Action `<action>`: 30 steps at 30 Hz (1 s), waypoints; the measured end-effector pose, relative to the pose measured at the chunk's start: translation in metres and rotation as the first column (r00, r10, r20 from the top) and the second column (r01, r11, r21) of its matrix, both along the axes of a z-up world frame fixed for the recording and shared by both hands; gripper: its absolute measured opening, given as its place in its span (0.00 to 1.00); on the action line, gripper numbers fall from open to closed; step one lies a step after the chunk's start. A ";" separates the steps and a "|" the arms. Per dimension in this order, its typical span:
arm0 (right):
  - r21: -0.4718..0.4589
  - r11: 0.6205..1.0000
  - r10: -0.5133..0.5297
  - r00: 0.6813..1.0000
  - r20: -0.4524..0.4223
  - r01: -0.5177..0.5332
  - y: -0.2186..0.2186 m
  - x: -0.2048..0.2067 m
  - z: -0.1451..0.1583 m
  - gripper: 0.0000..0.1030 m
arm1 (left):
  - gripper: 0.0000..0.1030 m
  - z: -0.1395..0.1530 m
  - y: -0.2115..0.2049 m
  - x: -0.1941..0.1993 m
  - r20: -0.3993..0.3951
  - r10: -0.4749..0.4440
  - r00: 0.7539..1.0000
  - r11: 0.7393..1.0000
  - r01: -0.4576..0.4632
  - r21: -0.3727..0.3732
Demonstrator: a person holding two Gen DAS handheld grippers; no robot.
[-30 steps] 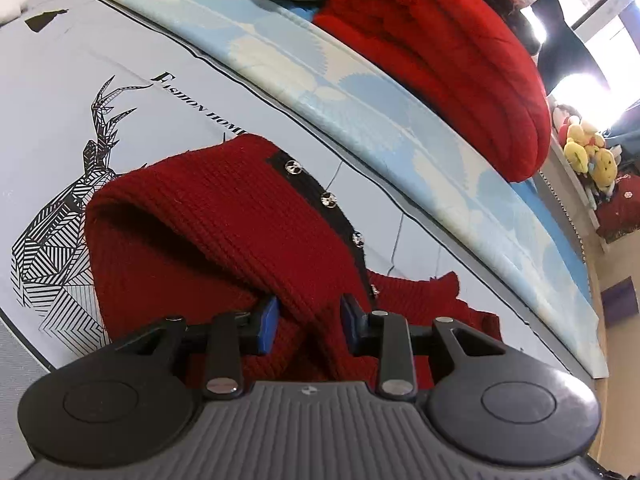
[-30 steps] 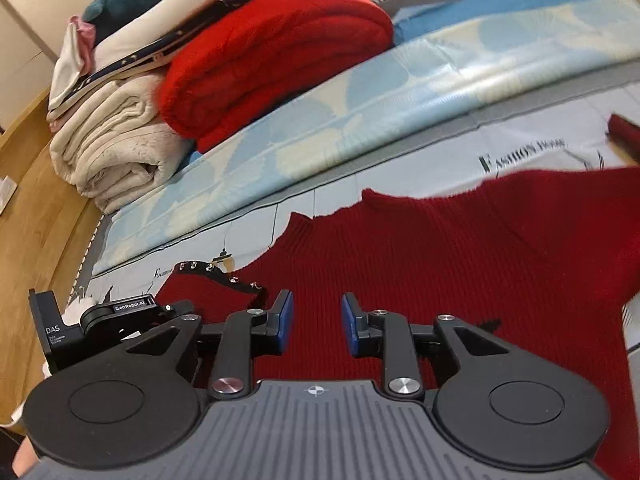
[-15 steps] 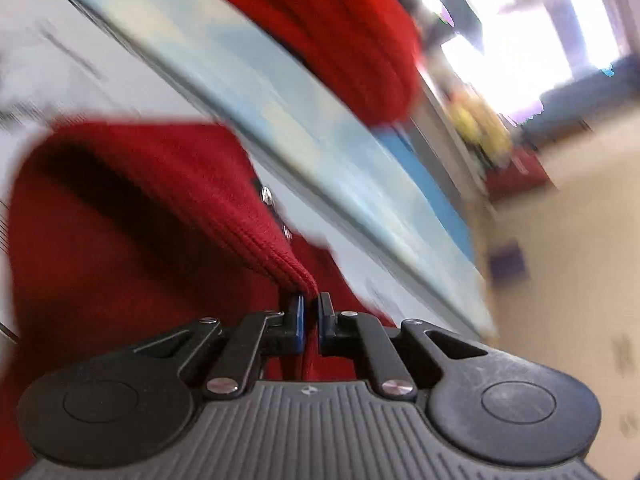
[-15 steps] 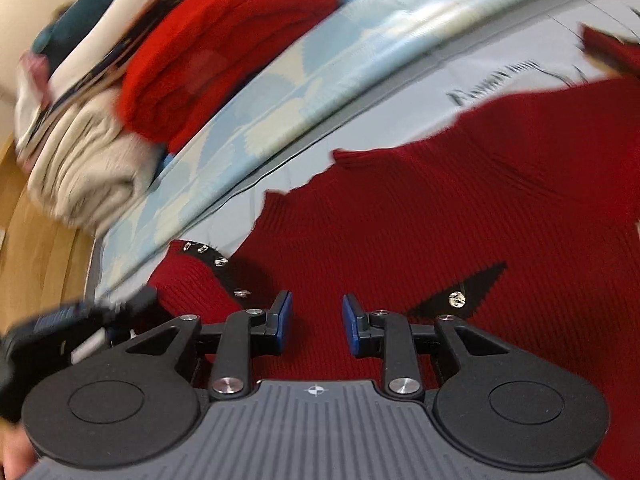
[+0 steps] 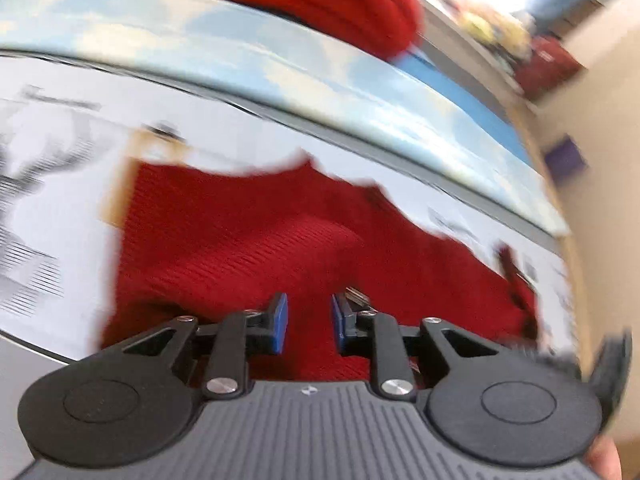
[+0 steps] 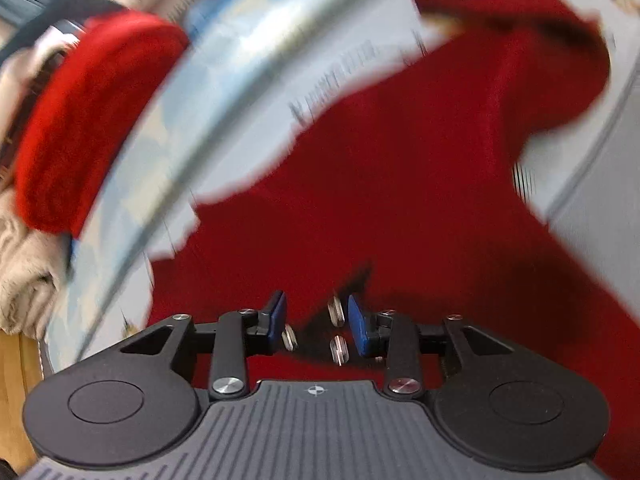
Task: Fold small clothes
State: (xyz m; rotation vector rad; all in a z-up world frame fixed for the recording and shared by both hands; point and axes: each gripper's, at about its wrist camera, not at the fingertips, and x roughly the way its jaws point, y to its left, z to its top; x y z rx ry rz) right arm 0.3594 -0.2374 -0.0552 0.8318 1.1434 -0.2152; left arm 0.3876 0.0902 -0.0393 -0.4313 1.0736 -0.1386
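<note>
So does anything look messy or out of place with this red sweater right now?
Slightly. The dark red sweater lies unevenly on the printed sheet: its far sleeve is bent back on itself, and a studded black trim sits between the right gripper's open jaws. Nothing looks damaged.

Bright daylight, heavy motion blur, fisheye-warped edges, blown-out window glare.

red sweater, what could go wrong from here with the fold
1. The left gripper, its jaws just opened and empty, has let go of the dark red sweater; the folded sleeve may spring back or lie bunched.
2. The right gripper, jaws just widening, hovers over the metal studs; closing there may pinch a stud, not knit, and slip.
3. Both views are blurred, so a hasty grab could catch extra layers.
</note>
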 end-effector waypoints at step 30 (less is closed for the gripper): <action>-0.413 0.908 -0.019 0.991 0.129 0.071 -0.059 0.027 0.047 0.09 | 0.35 0.001 0.075 0.013 0.002 0.157 0.988 0.980 -0.156 0.120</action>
